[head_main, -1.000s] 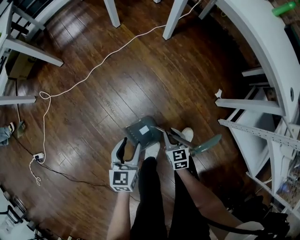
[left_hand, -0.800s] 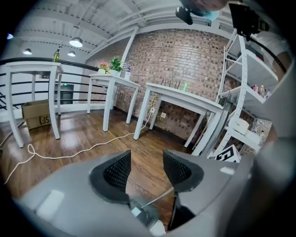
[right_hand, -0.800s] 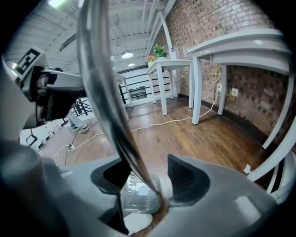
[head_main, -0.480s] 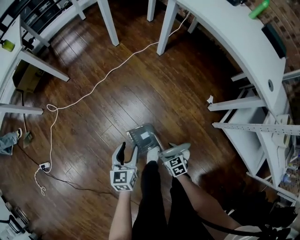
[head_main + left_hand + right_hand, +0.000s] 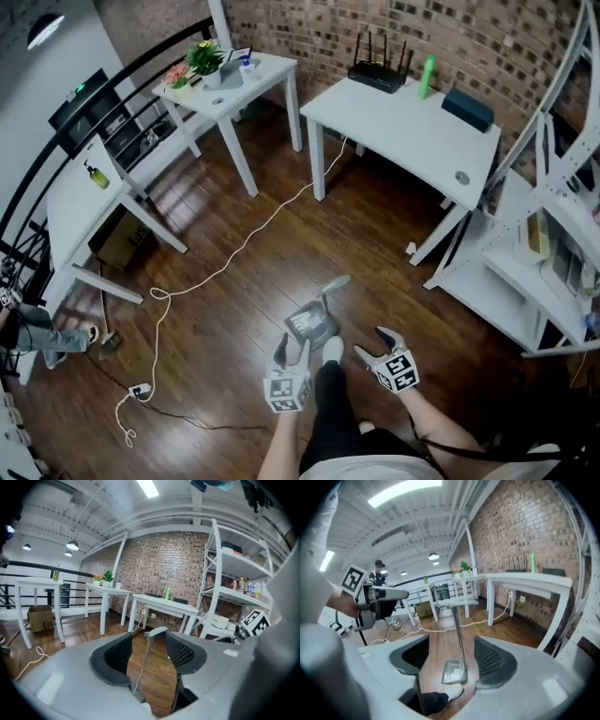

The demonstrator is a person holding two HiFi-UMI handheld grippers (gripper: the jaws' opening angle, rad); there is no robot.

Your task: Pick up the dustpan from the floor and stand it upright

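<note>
Both the left gripper point(image 5: 291, 352) and just-opened right gripper point(image 5: 373, 344) hold jaws apart, empty, near the upright grey long-handled dustpan point(image 5: 312, 324); apparently only withdrawing remains.

Dustpan point(image 5: 157, 631) base hidden behind left hand-held gripper point(image 5: 147, 644) (handle shows), shelving point(image 5: 562, 262) cut off

Dustpan point(image 5: 314, 324) on floor point(image 5: 234, 309) just ahead of left gripper point(image 5: 292, 352) and right gripper point(image 5: 373, 344), tables point(image 5: 412, 131) beyond
</note>
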